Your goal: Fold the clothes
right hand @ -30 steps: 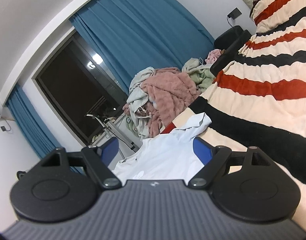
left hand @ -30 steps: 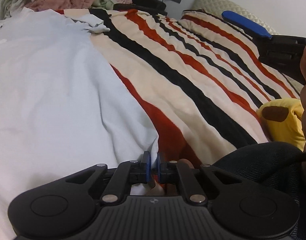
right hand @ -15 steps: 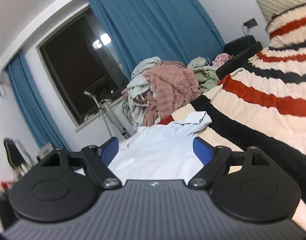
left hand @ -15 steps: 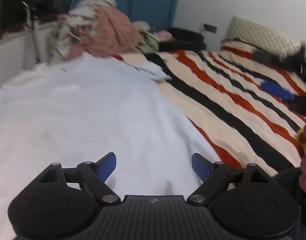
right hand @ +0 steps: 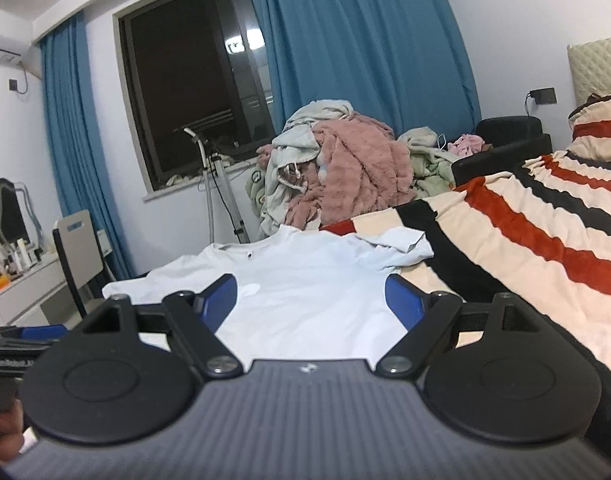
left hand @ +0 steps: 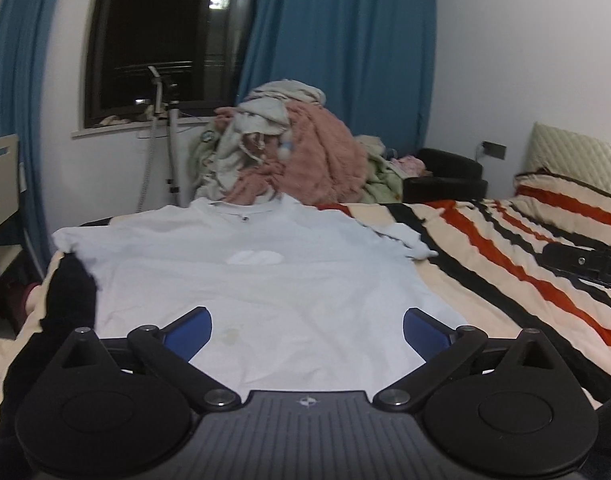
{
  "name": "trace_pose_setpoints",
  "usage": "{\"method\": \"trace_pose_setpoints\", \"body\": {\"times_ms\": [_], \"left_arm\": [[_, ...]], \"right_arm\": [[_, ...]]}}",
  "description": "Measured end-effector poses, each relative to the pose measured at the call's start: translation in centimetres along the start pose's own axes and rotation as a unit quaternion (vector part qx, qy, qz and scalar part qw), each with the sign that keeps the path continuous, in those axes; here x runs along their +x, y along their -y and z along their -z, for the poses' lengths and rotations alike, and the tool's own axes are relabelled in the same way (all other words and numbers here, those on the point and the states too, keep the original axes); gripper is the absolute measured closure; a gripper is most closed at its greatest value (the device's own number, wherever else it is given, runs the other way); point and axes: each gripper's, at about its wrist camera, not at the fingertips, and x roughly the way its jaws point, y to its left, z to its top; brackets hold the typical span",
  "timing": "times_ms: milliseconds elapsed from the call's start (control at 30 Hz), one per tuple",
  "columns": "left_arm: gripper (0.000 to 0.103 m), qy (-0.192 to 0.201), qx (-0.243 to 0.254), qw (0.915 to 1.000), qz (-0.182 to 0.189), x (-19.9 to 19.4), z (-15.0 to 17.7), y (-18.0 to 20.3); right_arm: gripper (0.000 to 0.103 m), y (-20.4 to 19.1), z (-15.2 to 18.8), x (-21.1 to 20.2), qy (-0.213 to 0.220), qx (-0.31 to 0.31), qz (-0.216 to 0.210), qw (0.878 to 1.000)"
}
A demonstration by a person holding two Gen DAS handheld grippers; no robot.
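Note:
A white T-shirt (left hand: 257, 280) lies spread flat on the striped bed, collar at the far end, its right sleeve crumpled. It also shows in the right wrist view (right hand: 305, 280). My left gripper (left hand: 307, 326) is open and empty, raised above the shirt's near hem. My right gripper (right hand: 311, 300) is open and empty, held above the shirt's near part. The right gripper's body shows at the right edge of the left wrist view (left hand: 585, 262), and the left one at the left edge of the right wrist view (right hand: 21, 340).
A striped blanket (left hand: 505, 264) covers the bed to the right. A pile of clothes (left hand: 289, 152) sits beyond the shirt. A dark cloth (left hand: 65, 300) lies at the shirt's left edge. A chair (right hand: 81, 248) and a desk (right hand: 21, 284) stand left.
My left gripper let go of the shirt's hem, opened, and rose and turned left over the shirt. My right gripper stayed open and levelled out toward the shirt.

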Motion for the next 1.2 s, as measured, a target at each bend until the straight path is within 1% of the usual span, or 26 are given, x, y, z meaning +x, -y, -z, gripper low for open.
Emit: {"method": "trace_pose_setpoints", "body": {"times_ms": [100,200,300,400,467,533,567,667,800,867,933,1000,1067,1100,1200], "left_arm": [[0.000,-0.002,-0.012,0.9999,-0.011,-0.5,0.4,-1.2],[0.000,-0.005,-0.022,0.9996,-0.015,-0.6,0.7,-1.7],[0.000,-0.005,-0.028,0.9994,-0.020,-0.6,1.0,-1.7],[0.000,-0.010,-0.029,0.9990,-0.032,0.2,1.5,-1.6],[0.000,-0.014,-0.030,0.9986,-0.040,0.8,1.8,-1.5],[0.000,-0.018,-0.031,0.9982,-0.048,1.3,2.2,-1.5],[0.000,-0.019,-0.031,0.9979,-0.052,1.6,2.3,-1.4],[0.000,-0.025,-0.033,0.9970,-0.065,2.4,2.8,-1.3],[0.000,-0.035,-0.043,0.9955,-0.077,3.6,3.3,-1.4],[0.000,-0.035,-0.047,0.9948,-0.083,4.3,3.3,-1.4],[0.000,-0.032,-0.050,0.9946,-0.085,4.9,3.3,-1.5],[0.000,-0.029,-0.052,0.9945,-0.086,5.4,3.4,-1.6],[0.000,-0.027,-0.057,0.9943,-0.085,6.1,3.4,-1.9],[0.000,-0.027,-0.061,0.9941,-0.085,6.5,3.4,-2.1],[0.000,-0.031,-0.072,0.9934,-0.084,7.8,3.3,-2.6]], "right_arm": [[0.020,-0.2,0.1,0.7,-0.013,0.007,0.000,1.000],[0.020,-0.4,0.0,2.0,-0.020,0.009,0.011,1.000],[0.020,-0.1,-0.9,5.0,-0.039,0.032,0.019,0.999],[0.020,1.6,-2.2,9.1,-0.038,0.083,0.044,0.995],[0.020,3.5,-2.9,12.2,-0.034,0.133,0.053,0.989],[0.020,5.3,-3.6,15.3,-0.030,0.181,0.063,0.981],[0.020,6.3,-3.6,16.6,-0.027,0.196,0.066,0.978],[0.020,9.3,-3.0,19.9,-0.023,0.218,0.078,0.973],[0.020,14.5,-0.4,23.8,-0.054,0.269,0.075,0.959],[0.026,17.3,1.1,25.9,-0.074,0.297,0.070,0.949],[0.036,19.4,2.5,27.7,-0.089,0.326,0.069,0.939],[0.040,20.9,3.8,29.7,-0.095,0.346,0.064,0.931],[0.040,21.6,4.5,32.0,-0.094,0.349,0.043,0.932],[0.041,21.7,4.5,33.3,-0.094,0.343,0.032,0.934],[0.042,21.2,3.9,37.4,-0.093,0.302,0.011,0.949]]}}
